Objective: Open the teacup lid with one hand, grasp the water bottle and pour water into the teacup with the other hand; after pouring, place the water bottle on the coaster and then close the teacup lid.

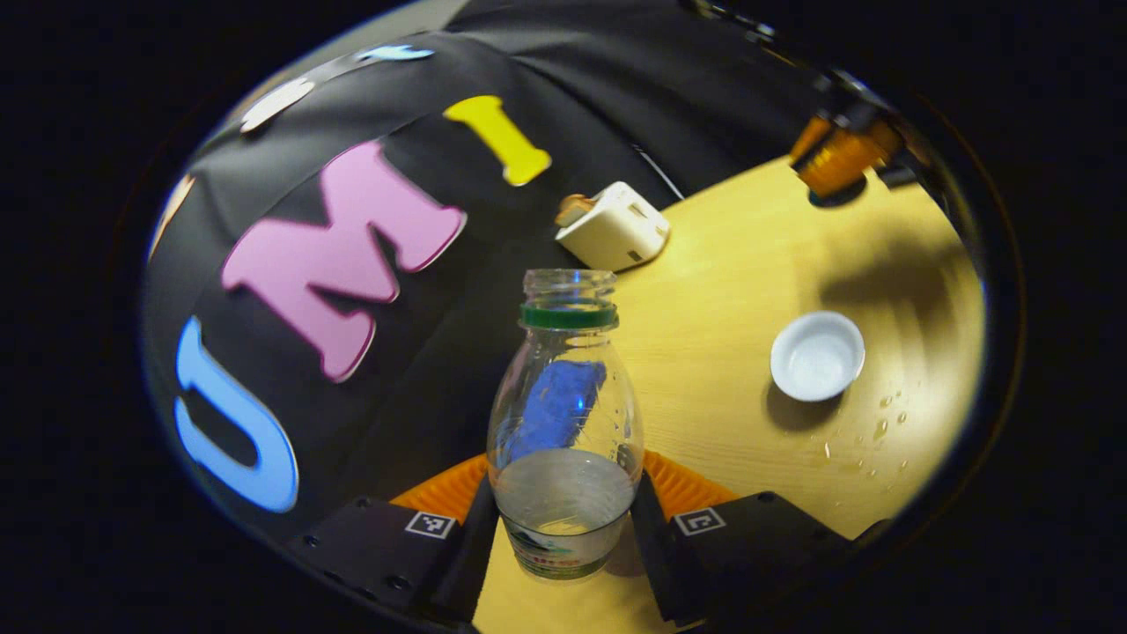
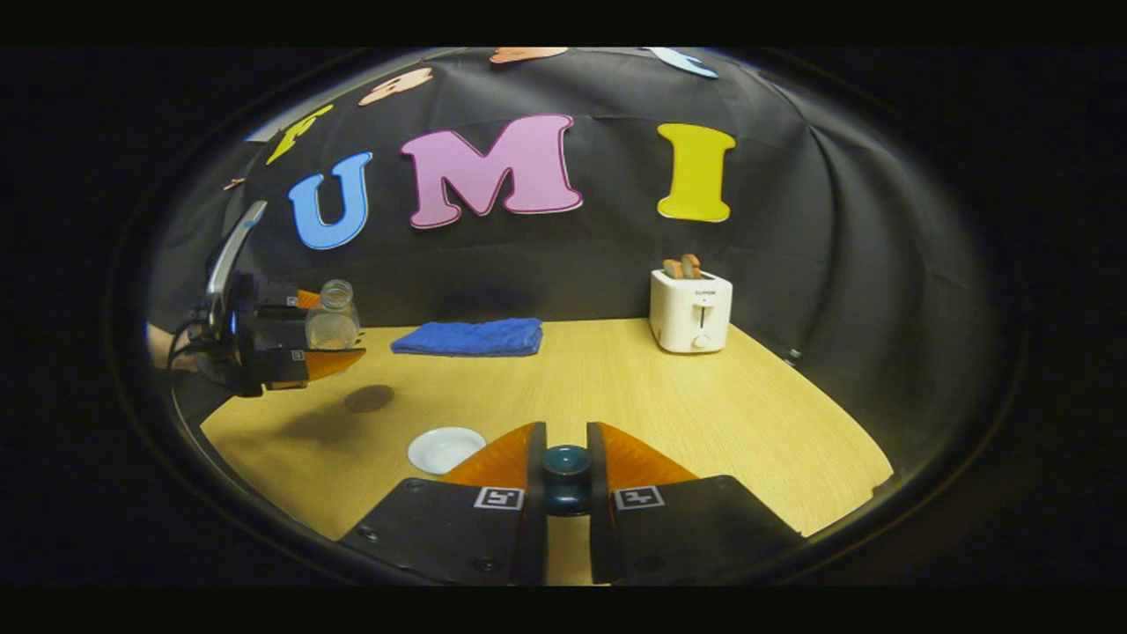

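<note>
**Bottle lifted, lid held aside, water near the cup**

Left gripper [image 1: 563,519] was clamped on the water bottle [image 1: 563,423], both fingers pressed against its lower body, and we held it upright and uncapped above the wooden table [image 1: 731,264], roughly a third full. Our right gripper [image 2: 565,480] pinched the dark teal knob of the teacup lid [image 2: 565,467] between its fingers, low over the table's near side.

We saw the white teacup [image 1: 817,355] standing open, apart from the bottle, with droplets [image 1: 880,427] on the wood just beside it. We could not make out a coaster.

We judged the main risk to be more spill: the bottle had no cap, and a tilt begun before its mouth was over the cup would wet the table. Wet wood could also let the cup slide if nudged.

Room looked generous. The toaster [image 2: 691,308] and the blue towel [image 2: 468,337] sat by the back wall, well apart from the cup, and the table edge lay near the right gripper.
</note>
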Demonstrator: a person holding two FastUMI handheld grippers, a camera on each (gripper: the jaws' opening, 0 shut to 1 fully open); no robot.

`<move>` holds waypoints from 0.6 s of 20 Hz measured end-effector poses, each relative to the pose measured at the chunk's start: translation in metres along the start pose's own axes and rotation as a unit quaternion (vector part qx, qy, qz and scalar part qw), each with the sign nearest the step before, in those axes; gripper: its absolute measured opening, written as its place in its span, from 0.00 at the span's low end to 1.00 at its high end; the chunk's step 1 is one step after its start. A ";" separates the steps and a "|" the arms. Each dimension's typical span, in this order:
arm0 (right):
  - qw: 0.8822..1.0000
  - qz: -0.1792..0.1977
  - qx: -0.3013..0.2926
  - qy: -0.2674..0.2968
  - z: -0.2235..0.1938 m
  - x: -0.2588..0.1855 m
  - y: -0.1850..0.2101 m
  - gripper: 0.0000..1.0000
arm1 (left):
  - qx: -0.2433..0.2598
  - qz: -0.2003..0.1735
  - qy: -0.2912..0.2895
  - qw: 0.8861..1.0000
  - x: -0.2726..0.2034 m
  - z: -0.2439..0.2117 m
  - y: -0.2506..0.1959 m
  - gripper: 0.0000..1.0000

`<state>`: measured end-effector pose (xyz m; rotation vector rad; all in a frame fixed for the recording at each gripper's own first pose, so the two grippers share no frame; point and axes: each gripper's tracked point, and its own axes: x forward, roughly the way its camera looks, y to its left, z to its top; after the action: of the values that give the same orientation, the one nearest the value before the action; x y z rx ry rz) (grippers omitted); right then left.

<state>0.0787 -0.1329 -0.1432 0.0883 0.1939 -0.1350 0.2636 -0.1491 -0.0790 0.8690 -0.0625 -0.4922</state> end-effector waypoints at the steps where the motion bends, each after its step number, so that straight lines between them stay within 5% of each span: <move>1: 1.000 0.002 0.001 -0.001 0.002 0.002 0.004 0.27 | -0.052 0.001 -0.003 0.999 0.003 -0.004 0.000 0.75; 5: 1.000 0.007 -0.001 -0.001 0.004 0.010 0.020 0.27 | -0.228 0.004 -0.048 0.973 0.009 -0.015 -0.003 0.75; 10: 1.000 0.008 0.001 0.005 -0.001 0.023 0.034 0.27 | -0.369 0.033 -0.091 0.924 0.024 -0.024 0.004 0.76; 12: 1.000 0.009 0.004 0.004 -0.001 0.028 0.041 0.27 | -0.385 0.039 -0.095 0.917 0.028 -0.027 0.005 0.76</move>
<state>0.1118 -0.0959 -0.1463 0.0982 0.2014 -0.1176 0.2968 -0.1395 -0.0965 0.0422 -0.0728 -0.4707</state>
